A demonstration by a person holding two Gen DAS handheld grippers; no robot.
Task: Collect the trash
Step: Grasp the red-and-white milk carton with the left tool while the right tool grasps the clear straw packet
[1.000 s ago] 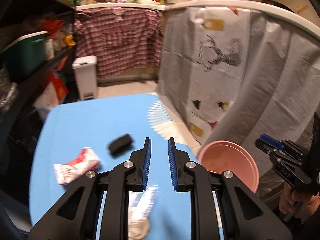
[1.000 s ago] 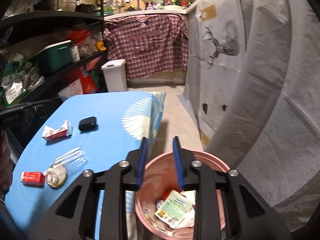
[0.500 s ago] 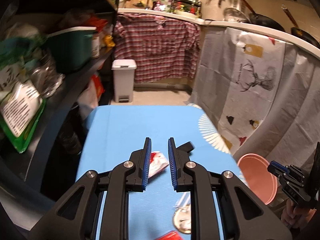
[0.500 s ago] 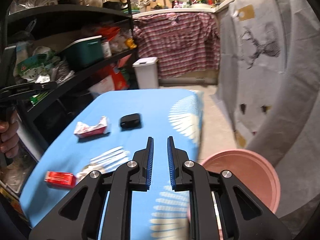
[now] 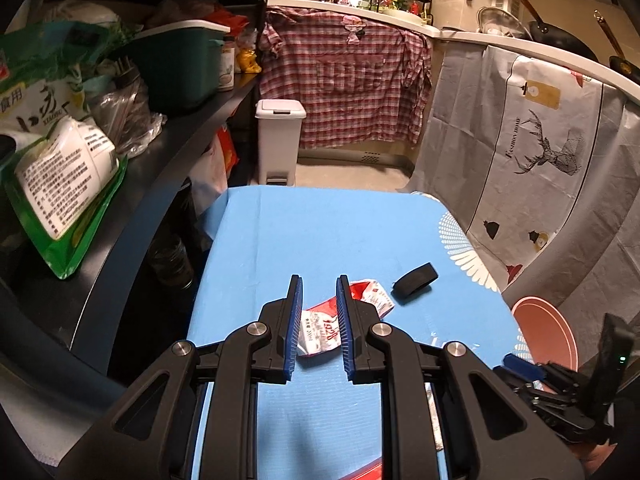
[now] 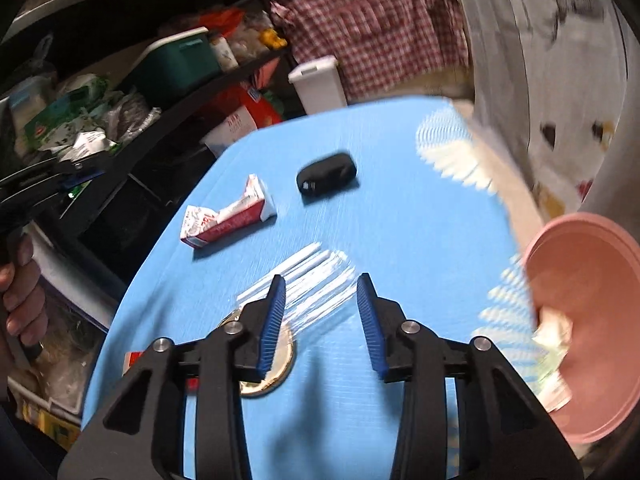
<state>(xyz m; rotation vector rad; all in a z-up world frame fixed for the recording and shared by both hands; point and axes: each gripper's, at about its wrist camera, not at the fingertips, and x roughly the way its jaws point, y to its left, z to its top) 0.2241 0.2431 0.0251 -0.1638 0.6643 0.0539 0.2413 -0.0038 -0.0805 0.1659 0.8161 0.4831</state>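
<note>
Both of my grippers have swung away from the round pink plastic bin [image 6: 592, 320] since a second ago and now hang over the blue cloth-covered surface [image 5: 320, 232]. My right gripper [image 6: 320, 320] has its jaws opening, with nothing pressed between the blue pads; the crinkled clear plastic wrapper [image 6: 316, 284] lies on the cloth under and just past them, beside a round gold-rimmed lid [image 6: 276, 376]. My left gripper [image 5: 318, 328] holds its jaws a narrow gap apart, gripping nothing; the crumpled red-and-white paper carton [image 5: 324, 328] shows through the gap, lying on the surface below. In the right wrist view that carton [image 6: 228, 220] sits left of a small black oval case [image 6: 326, 175], the two near but apart. Pink bin stands off the surface's right edge, some paper scraps inside.
</note>
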